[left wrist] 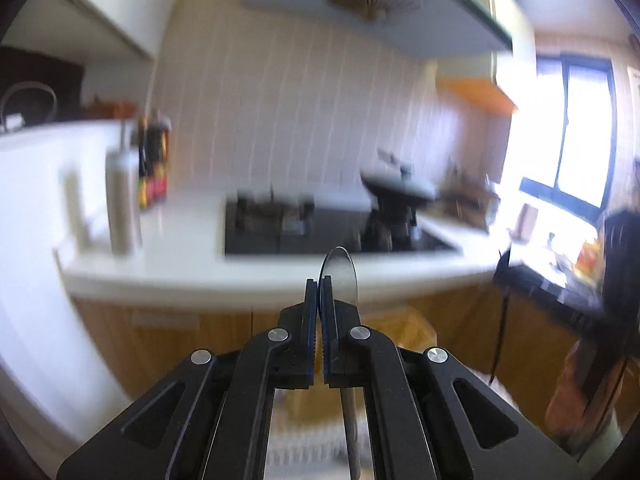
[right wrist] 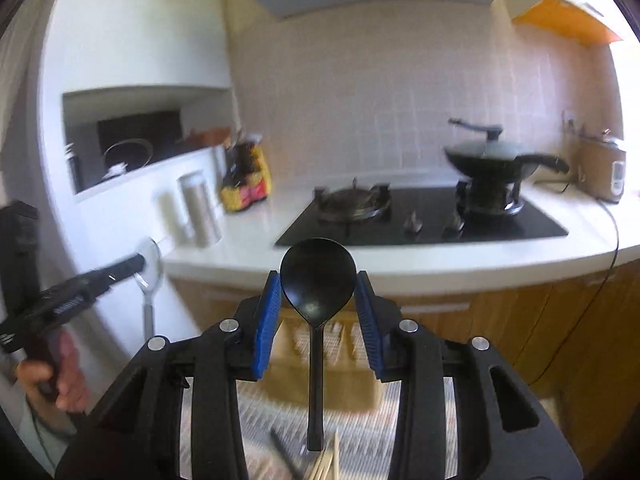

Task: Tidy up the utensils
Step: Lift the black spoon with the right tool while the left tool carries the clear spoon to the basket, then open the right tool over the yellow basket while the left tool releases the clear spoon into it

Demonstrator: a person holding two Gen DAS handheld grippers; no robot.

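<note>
My left gripper [left wrist: 320,292] is shut on a metal spoon [left wrist: 339,276]. Its shiny bowl stands up past the fingertips and its handle hangs down below the jaws. In the right wrist view the same gripper [right wrist: 138,262] and metal spoon [right wrist: 151,270] show at the left, with a hand [right wrist: 64,376] on the grip. My right gripper [right wrist: 318,286] is shut on a black spoon [right wrist: 318,276]. The blue pads [right wrist: 267,316] press the bowl's two sides, and the black handle hangs straight down. Both spoons are up in the air in front of the counter.
A white counter [right wrist: 400,268] carries a black gas hob [right wrist: 424,220], a lidded wok [right wrist: 492,158], a rice cooker [right wrist: 600,172], a steel canister [right wrist: 200,212] and sauce bottles [right wrist: 246,184]. Below lie wooden chopsticks [right wrist: 326,464] on a woven mat [right wrist: 360,432].
</note>
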